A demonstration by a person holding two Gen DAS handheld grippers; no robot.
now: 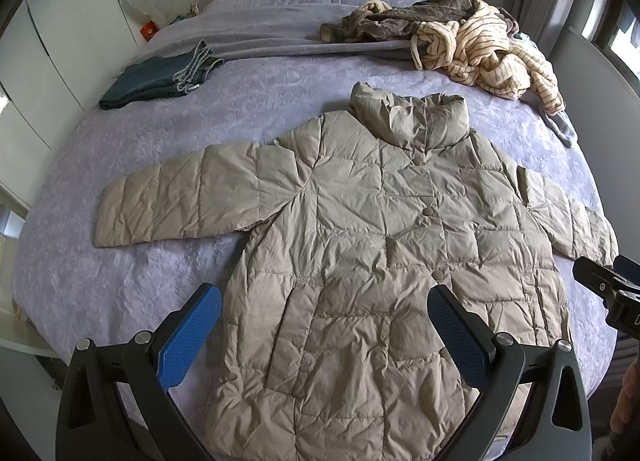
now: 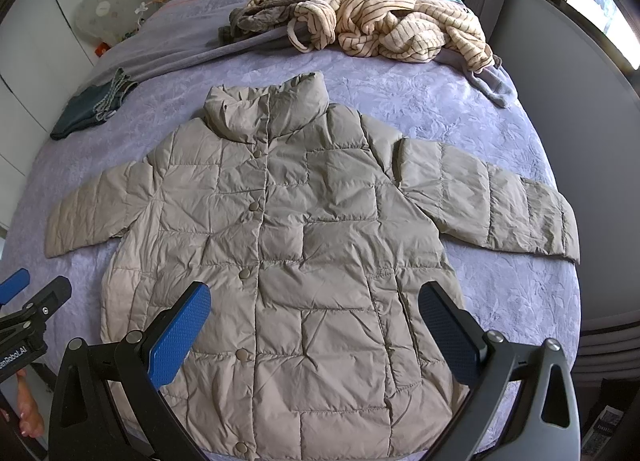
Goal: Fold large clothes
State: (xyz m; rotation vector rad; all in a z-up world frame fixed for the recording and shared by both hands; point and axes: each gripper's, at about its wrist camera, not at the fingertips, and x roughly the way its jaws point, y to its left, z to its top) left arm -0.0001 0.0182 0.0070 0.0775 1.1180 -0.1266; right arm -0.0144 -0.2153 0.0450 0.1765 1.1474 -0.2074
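The beige puffer jacket (image 1: 360, 245) is being displayed flat on the bed (image 1: 120, 261), buttoned; above its hem, the left gripper (image 1: 324, 313) and right gripper (image 2: 314, 309) are being held wide open, empty.

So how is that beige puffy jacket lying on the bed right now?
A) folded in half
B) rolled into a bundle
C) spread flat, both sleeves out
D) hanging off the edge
C: the jacket lies flat, front up, a sleeve stretched to each side.
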